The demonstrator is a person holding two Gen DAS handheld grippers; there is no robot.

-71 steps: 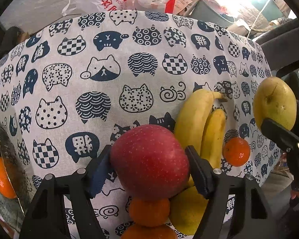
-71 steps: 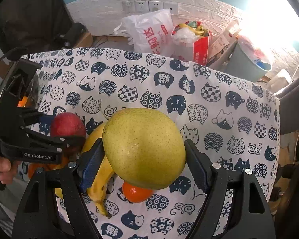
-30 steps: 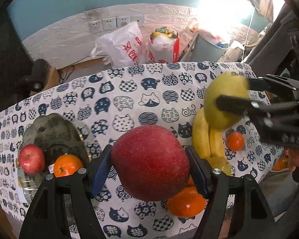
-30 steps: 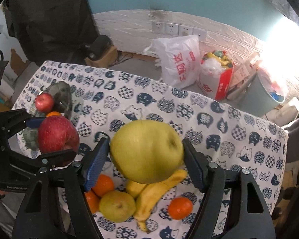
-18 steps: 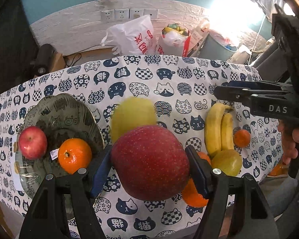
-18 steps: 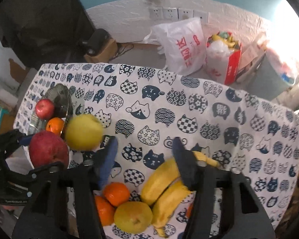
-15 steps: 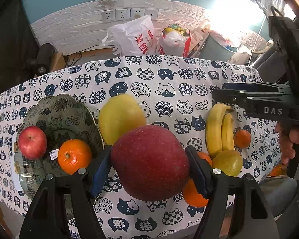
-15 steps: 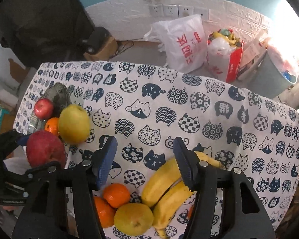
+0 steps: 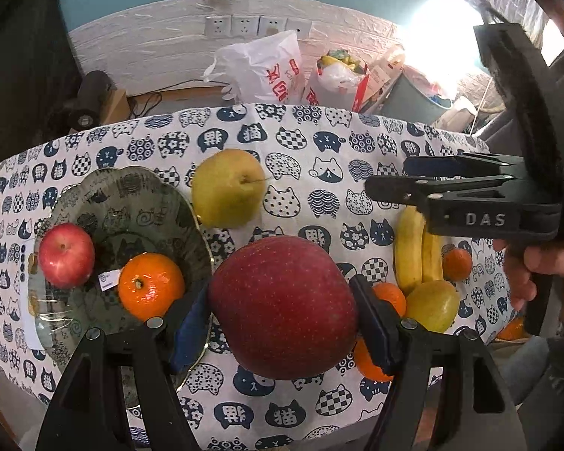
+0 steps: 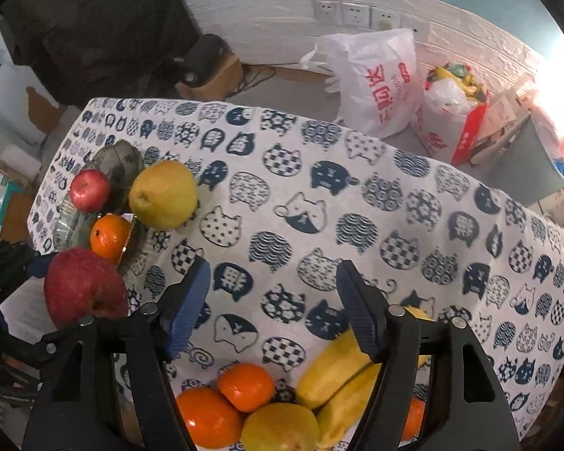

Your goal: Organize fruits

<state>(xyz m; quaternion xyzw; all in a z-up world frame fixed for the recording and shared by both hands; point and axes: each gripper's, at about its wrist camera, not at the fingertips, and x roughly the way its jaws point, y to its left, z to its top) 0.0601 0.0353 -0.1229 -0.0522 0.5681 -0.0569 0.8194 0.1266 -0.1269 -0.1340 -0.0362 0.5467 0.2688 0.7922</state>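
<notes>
My left gripper [image 9: 282, 315] is shut on a large red apple [image 9: 282, 308], held above the cat-print cloth [image 9: 319, 143] just right of a glass plate [image 9: 131, 188]. A small red apple [image 9: 67, 255] and an orange [image 9: 150, 286] lie on the plate. A yellow pear [image 9: 227, 188] rests on the cloth at the plate's far right rim. My right gripper [image 10: 272, 274] hangs over the cloth's middle, its jaws opening with nothing between them. Below it lie bananas [image 10: 334, 372], oranges [image 10: 246, 387] and a second pear [image 10: 280, 428].
A hand [image 9: 537, 267] holds the right gripper [image 9: 389, 178] at the right edge of the left wrist view. Beyond the table's far edge stand a white plastic bag [image 9: 267, 71], a red box [image 10: 466, 131] and a grey bin [image 10: 537, 165]. A small orange [image 9: 457, 263] sits right of the bananas.
The right gripper has let go of the yellow pear, which crossed leftward to the plate's rim. Its jaws stand wider and lower. My left gripper carried the red apple a little toward the plate.
</notes>
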